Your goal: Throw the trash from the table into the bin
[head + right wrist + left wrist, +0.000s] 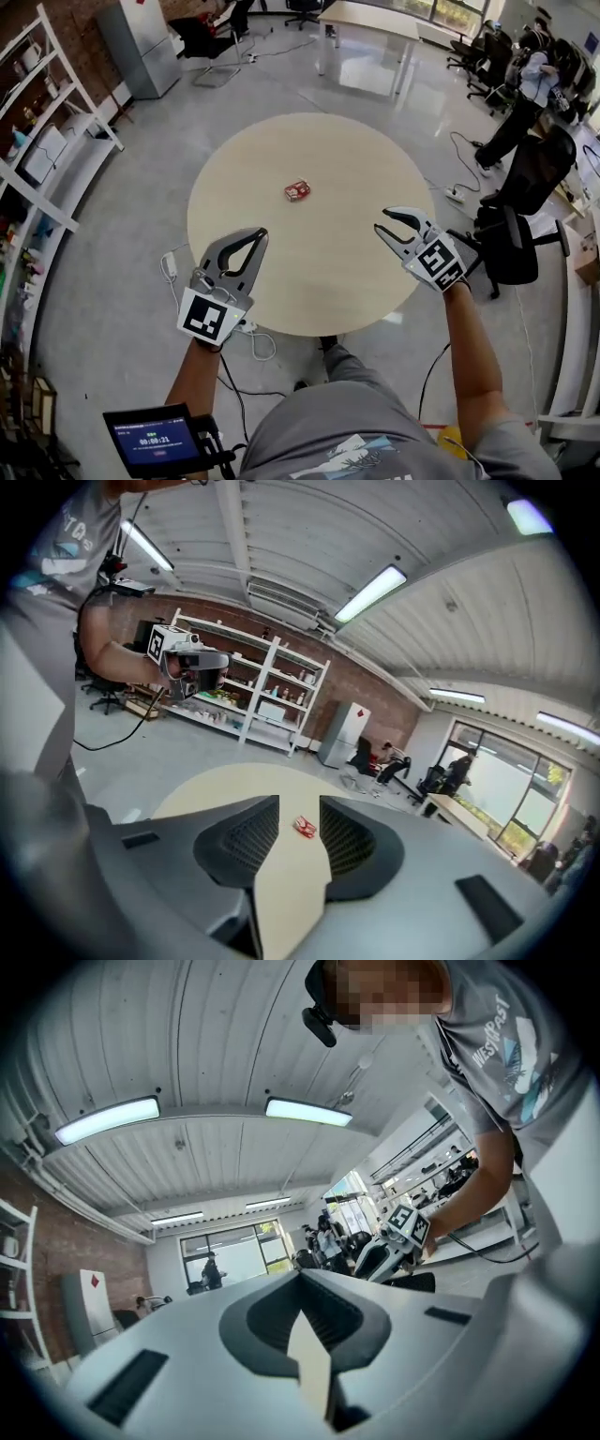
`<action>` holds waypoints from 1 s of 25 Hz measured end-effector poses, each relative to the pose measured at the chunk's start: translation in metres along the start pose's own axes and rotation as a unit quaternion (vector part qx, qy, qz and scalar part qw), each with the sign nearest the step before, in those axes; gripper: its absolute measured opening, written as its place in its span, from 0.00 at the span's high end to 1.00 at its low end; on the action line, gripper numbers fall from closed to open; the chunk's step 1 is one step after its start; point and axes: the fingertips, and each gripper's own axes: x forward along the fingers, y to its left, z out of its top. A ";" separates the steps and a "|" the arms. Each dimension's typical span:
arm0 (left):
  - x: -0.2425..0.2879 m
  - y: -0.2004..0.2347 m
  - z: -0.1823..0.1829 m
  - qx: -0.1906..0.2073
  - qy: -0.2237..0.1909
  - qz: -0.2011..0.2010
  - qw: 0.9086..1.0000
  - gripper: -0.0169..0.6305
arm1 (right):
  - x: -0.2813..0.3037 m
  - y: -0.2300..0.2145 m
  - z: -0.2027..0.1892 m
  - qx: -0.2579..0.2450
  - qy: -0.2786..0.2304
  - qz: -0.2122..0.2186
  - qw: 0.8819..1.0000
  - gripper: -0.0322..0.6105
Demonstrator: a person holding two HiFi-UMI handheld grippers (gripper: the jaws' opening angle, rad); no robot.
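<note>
A small crumpled red piece of trash (297,190) lies alone near the middle of the round beige table (356,150). My left gripper (262,232) hovers over the table's near left edge, its jaws shut with nothing between them; in the left gripper view (300,1276) its tips meet. My right gripper (382,219) is over the table's near right part, jaws a little apart and empty. In the right gripper view (300,803) the red trash (304,826) shows through the gap, well ahead of the tips. No bin shows in any view.
White shelving (37,141) lines the left wall. A black office chair (511,239) stands close to the table's right side. A power strip with cables (172,267) lies on the floor at the near left. A person (525,103) stands at the far right.
</note>
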 end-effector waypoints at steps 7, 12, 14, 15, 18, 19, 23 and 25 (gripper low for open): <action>0.012 0.094 -0.083 -0.018 0.076 0.086 0.993 0.91 | 0.225 -0.031 -0.031 -0.040 0.034 0.164 0.985 0.56; 0.024 0.117 -0.136 -0.047 0.131 0.135 0.981 0.91 | 0.359 -0.041 -0.090 -0.090 0.089 0.258 0.958 0.55; 0.022 0.131 -0.149 -0.062 0.152 0.158 0.974 0.91 | 0.403 -0.032 -0.107 -0.122 0.112 0.292 0.942 0.55; 0.019 0.142 -0.151 -0.070 0.160 0.169 0.970 0.91 | 0.424 -0.029 -0.112 -0.134 0.127 0.307 0.934 0.55; 0.009 0.186 -0.157 -0.082 0.178 0.186 0.963 0.91 | 0.483 -0.025 -0.125 -0.154 0.180 0.343 0.909 0.45; 0.006 0.194 -0.164 -0.081 0.179 0.190 0.962 0.91 | 0.497 -0.021 -0.137 -0.153 0.198 0.356 0.900 0.43; -0.012 0.198 -0.189 -0.095 0.171 0.212 0.958 0.91 | 0.511 0.006 -0.181 -0.126 0.246 0.399 0.874 0.42; -0.024 0.200 -0.196 -0.100 0.170 0.215 0.956 0.91 | 0.514 0.012 -0.178 -0.129 0.246 0.397 0.875 0.43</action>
